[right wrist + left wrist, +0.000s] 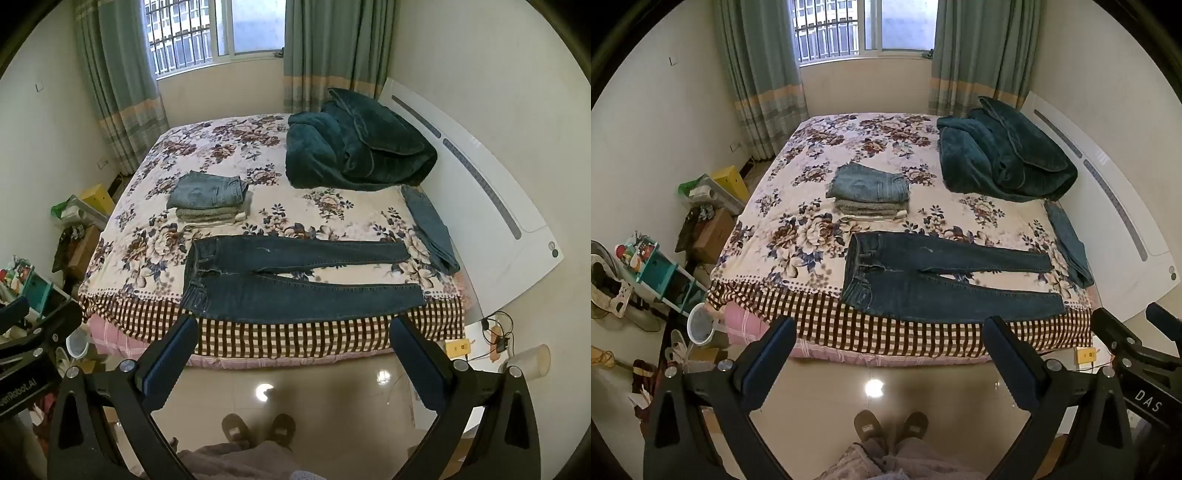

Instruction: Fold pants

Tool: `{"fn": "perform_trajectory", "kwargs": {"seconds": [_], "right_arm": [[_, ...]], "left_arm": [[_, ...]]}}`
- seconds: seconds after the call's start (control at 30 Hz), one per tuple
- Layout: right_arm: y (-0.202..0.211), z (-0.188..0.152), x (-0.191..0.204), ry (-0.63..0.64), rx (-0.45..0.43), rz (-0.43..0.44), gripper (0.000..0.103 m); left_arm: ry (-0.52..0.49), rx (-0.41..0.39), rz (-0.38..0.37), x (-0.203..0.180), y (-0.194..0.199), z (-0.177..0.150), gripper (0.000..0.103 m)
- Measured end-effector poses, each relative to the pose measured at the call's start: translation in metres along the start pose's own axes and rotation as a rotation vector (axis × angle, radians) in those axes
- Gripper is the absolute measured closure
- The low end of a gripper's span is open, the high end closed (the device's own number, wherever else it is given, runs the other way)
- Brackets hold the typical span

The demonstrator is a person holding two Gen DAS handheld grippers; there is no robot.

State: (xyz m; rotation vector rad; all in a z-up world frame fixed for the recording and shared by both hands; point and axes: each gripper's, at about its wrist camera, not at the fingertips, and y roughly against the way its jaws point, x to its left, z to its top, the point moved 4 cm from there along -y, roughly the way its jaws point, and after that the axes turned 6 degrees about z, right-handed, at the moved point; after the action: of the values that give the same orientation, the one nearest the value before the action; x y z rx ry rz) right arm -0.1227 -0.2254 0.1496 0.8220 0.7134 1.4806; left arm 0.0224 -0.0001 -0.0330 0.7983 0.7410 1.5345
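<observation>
The dark jeans (942,280) lie spread flat along the near edge of the bed (798,236), waistband to the left and both legs running right, slightly parted, the nearer leg resting on the checked border of the floral cover. Behind them sits a stack of folded clothes (868,192) topped with lighter denim, a green blanket (1001,158) is heaped toward the headboard (1108,206), and another pair of pants (1071,247) lies at the right side of the bed. Both tools hang over the floor short of the mattress, tilted downward: the left gripper (890,350) and the right gripper (293,349) each have their jaws spread wide with nothing between them, and neither touches the cloth. The person's slippered feet (890,428) stand on the tiled floor below. The step in hand looks like the approach for the first fold. To do it well, I would take the far leg at hem and waist together, pinching only the top layer's edge, then carry it evenly toward the near leg so seams line up and no crease is trapped near the crotch.
</observation>
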Motion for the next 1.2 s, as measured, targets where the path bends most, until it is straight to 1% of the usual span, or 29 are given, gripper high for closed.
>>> {"fn": "perform_trajectory", "kwargs": {"seconds": [0.23, 0.37, 0.57, 0.77, 1.0, 1.03, 1.2], "right_arm": [[0.000, 0.000, 0.000, -0.001, 0.005, 0.001, 0.000], [0.002, -0.002, -0.002, -0.003, 0.006, 0.000, 0.000], [0.008, -0.003, 0.005, -0.008, 0.004, 0.003, 0.000], [0.007, -0.001, 0.003, -0.003, 0.006, 0.010, 0.000], [0.010, -0.001, 0.008, -0.007, 0.002, 0.010, 0.000], [0.017, 0.002, 0.011, -0.006, 0.002, 0.009, 0.000], [0.018, 0.001, 0.010, -0.005, 0.000, 0.009, 0.000]], "left_arm": [[-0.011, 0.000, 0.014, -0.001, 0.000, 0.000, 0.000], [-0.001, -0.004, 0.012, 0.005, 0.002, 0.002, 0.000], [-0.003, -0.008, 0.016, 0.013, 0.004, -0.001, 0.000], [-0.006, -0.007, 0.022, 0.008, 0.000, 0.002, 0.000], [-0.010, -0.014, 0.029, 0.004, 0.007, 0.005, 0.000], [-0.011, -0.016, 0.028, 0.005, 0.007, 0.007, 0.000], [-0.012, -0.018, 0.029, 0.005, 0.008, 0.010, 0.000]]}}
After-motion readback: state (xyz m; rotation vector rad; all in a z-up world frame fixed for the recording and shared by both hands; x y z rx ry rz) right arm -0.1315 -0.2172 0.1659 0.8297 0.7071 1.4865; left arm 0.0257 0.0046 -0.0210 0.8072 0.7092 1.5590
